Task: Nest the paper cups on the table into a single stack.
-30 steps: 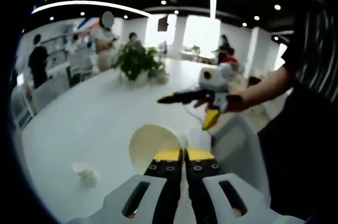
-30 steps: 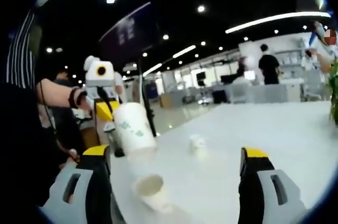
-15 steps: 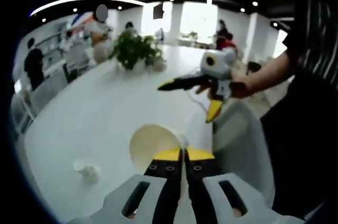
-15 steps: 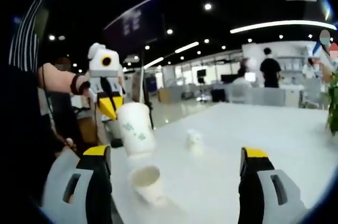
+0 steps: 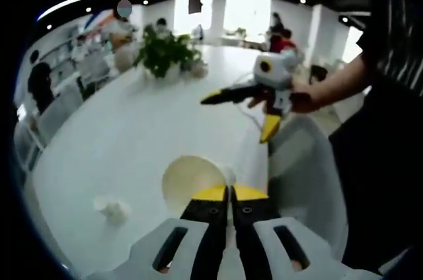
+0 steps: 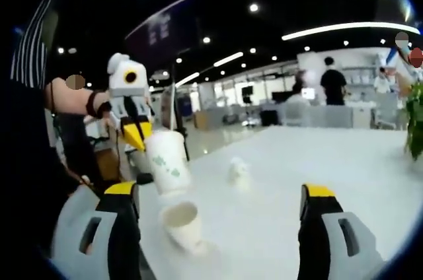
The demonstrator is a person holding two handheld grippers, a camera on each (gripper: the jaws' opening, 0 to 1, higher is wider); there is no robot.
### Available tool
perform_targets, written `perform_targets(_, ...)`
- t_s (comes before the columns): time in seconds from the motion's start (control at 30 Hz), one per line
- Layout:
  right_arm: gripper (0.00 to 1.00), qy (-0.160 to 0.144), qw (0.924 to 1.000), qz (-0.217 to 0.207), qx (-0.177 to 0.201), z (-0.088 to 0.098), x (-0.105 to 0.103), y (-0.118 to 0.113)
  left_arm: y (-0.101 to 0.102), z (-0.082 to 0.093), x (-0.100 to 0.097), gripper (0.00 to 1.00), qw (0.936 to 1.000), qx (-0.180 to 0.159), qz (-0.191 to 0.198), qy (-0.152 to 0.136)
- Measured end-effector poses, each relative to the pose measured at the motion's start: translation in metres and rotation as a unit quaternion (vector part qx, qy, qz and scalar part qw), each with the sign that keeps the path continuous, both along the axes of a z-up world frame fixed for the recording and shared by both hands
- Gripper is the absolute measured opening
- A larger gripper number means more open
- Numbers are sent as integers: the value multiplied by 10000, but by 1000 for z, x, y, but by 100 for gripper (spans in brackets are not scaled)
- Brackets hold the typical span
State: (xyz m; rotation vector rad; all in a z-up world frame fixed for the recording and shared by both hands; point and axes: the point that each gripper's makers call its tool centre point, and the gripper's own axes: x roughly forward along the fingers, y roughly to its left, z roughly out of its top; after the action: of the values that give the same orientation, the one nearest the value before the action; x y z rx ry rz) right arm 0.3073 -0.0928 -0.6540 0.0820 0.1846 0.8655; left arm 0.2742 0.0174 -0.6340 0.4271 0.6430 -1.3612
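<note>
Clamping my left gripper (image 5: 229,191) on the rim of a paper cup (image 6: 168,163), I am holding it in the air above the near left part of the white table (image 6: 344,161). Just below it a second cup (image 6: 184,225) is lying tilted, a third cup (image 6: 238,170) sitting farther off, while my right gripper (image 6: 221,217) is hanging spread wide, gripping nothing.

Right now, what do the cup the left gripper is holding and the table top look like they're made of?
The held cup looks like matte white paper: thin rolled rim, cream inside, small green print on its side. The left gripper pinches its rim. The table top seems a smooth, glossy white laminate or painted board, since ceiling lights glare off it; which one can't be told.
</note>
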Motion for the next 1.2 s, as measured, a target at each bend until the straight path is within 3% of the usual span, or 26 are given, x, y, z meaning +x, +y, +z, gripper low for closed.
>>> perform_targets(0.3,97,18,10000,47,-38,-2,-1,-2,-4,-12,1,0,9997,240,-41,59)
perform_targets(0.47,97,85,10000,-4,44,-4,0,-5,-2,-26,-3,0,9978,609,-243,-7)
perform_targets(0.77,97,110,9999,-5,44,-7,-1,-5,-2,-40,-5,0,9939,964,-493,-206)
perform_targets(1.07,96,135,9999,3,70,-11,-5,-5,-9,-47,-7,0,9897,1119,-768,-447)
perform_targets(1.2,96,142,9998,-21,100,-11,-5,-7,-9,-50,-8,0,9889,1176,-808,-424)
